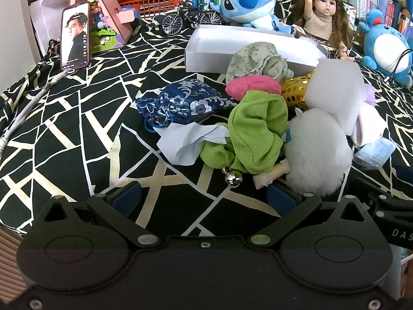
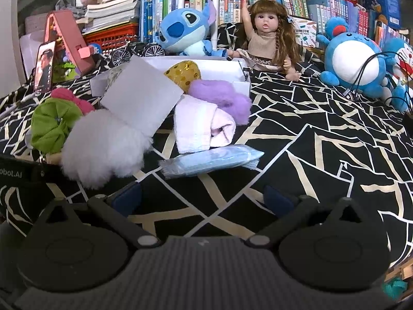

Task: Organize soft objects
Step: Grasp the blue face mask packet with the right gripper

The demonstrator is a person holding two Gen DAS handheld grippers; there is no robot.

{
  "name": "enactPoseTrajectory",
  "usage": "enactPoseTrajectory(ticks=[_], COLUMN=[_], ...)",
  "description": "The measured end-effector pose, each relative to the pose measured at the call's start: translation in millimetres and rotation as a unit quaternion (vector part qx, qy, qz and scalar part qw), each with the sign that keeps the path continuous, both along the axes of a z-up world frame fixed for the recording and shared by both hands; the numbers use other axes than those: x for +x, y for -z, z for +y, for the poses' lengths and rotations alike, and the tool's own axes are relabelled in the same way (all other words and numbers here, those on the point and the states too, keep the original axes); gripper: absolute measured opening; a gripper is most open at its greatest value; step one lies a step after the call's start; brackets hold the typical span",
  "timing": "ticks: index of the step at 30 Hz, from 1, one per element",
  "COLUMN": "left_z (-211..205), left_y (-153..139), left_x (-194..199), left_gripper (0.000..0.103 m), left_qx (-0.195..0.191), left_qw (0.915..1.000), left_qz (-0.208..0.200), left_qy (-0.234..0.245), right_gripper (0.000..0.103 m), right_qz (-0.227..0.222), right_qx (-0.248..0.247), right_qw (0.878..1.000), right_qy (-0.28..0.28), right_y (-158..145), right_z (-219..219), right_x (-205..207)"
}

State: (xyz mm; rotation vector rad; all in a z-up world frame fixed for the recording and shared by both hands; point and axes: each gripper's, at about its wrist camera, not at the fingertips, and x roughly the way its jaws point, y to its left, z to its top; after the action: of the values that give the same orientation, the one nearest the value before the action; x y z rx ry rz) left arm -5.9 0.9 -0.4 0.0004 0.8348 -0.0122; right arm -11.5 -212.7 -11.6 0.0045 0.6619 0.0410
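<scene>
Black-and-cream patterned cloth [image 2: 322, 142], soft things heaped beside white box [image 1: 206, 59]; bookshelves [image 2: 284, 0] behind; left claw [image 1: 204, 196], right claw [image 2: 204, 196] both released, empty

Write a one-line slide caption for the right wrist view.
Open right gripper faces piled soft objects before a white box.

Right claw [image 2: 204, 197]: spread wide, empty, above the patterned cloth [image 2: 322, 155].
Ahead: blue packet [image 2: 211, 161], pink towel [image 2: 204, 126], white pompom [image 2: 105, 144].
Behind: white box [image 2: 232, 77].
</scene>
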Motion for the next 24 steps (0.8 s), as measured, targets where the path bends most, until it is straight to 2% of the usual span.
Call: enactPoseTrajectory(ticks=[5, 8, 10, 11, 13, 17, 19, 24], left_z=[5.0, 5.8, 4.2, 3.1, 1.9, -1.0, -3.0, -5.5], left_y=[-5.8, -10.3, -13.7, -15.2, -17.6, -16.5, -14.3, -13.6], left_x=[-5.7, -10.0, -13.2, -15.2, -16.6, -17.7, -17.5, -19.3], left_gripper=[0.094, 0.086, 0.069, 0.066, 0.053, 0.043, 0.033, 0.025], left_qx=[-0.025, -0.032, -0.026, -0.023, -0.026, -0.048, -0.055, -0.071], left_qw=[0.9997, 0.9992, 0.9989, 0.9986, 0.998, 0.9968, 0.9964, 0.995], left_qz=[-0.008, -0.023, -0.036, -0.042, -0.048, -0.035, -0.027, -0.018], left_qy=[-0.001, 0.01, 0.018, 0.021, 0.032, 0.053, 0.059, 0.068], right_gripper=[0.103, 0.103, 0.103, 0.103, 0.103, 0.103, 0.103, 0.103], right_qz=[-0.023, -0.046, -0.059, -0.064, -0.068, -0.071, -0.071, -0.062], right_qx=[0.033, 0.008, -0.01, -0.017, -0.026, -0.033, -0.035, -0.024], right_qw=[0.999, 0.998, 0.997, 0.997, 0.996, 0.994, 0.994, 0.994], right_qy=[-0.01, -0.031, -0.042, -0.047, -0.054, -0.071, -0.077, -0.086], right_y=[-8.2, -12.7, -15.6, -16.6, -17.0, -16.1, -15.9, -12.9], right_z=[-8.5, -7.3, -6.8, -7.4, -8.3, -11.9, -12.5, -14.3], right_x=[-1.6, -1.5, 0.7, 2.5, 5.4, 10.7, 13.2, 21.6])
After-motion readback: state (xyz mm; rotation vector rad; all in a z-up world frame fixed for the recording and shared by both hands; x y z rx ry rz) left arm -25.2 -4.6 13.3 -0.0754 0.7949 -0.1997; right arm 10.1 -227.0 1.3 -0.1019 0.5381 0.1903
